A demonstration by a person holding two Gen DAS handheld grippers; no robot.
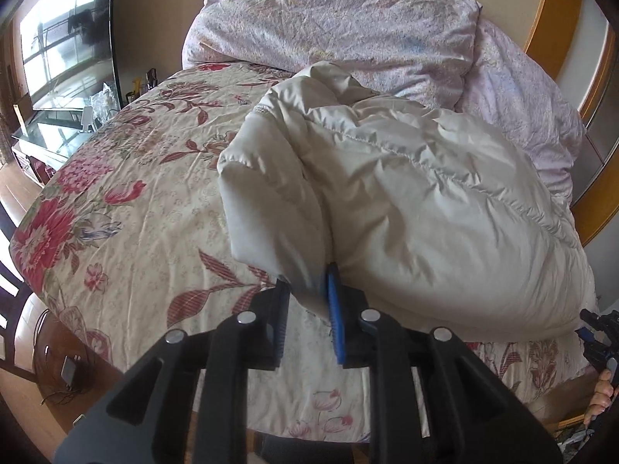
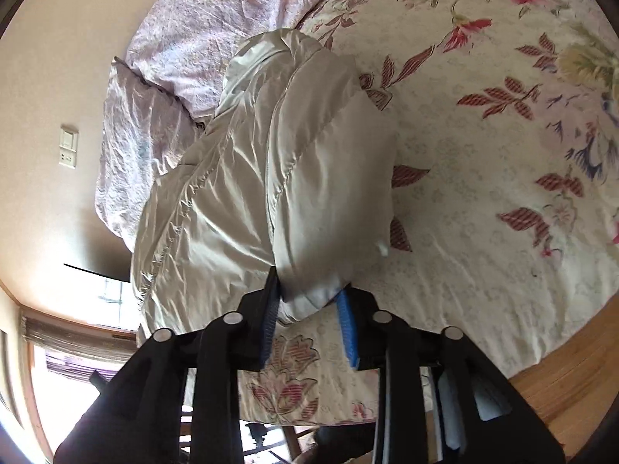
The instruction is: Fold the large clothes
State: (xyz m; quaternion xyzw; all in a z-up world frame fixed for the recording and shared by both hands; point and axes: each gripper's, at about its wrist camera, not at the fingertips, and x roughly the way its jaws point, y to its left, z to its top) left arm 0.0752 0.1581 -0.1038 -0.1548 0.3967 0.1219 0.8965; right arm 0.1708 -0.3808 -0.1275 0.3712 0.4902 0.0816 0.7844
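Your left gripper (image 1: 307,290), nearest the lens, had its jaws narrowly set with a fold of the cream padded jacket (image 1: 406,201) pinched between the blue pads. Your right gripper (image 2: 309,295) stood somewhat wider, likewise clamping a bunched edge of the jacket (image 2: 271,178). Between both grips the garment lay bundled on the floral bedspread (image 1: 135,201), just beside the pale lilac pillows (image 1: 348,27) at the head. Your right hand (image 1: 601,394) showed at the left view's edge.

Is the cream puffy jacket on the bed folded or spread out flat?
Folded. The cream quilted puffy jacket lies doubled into a thick bundle on the floral bedspread, one padded layer turned over another, not spread flat.
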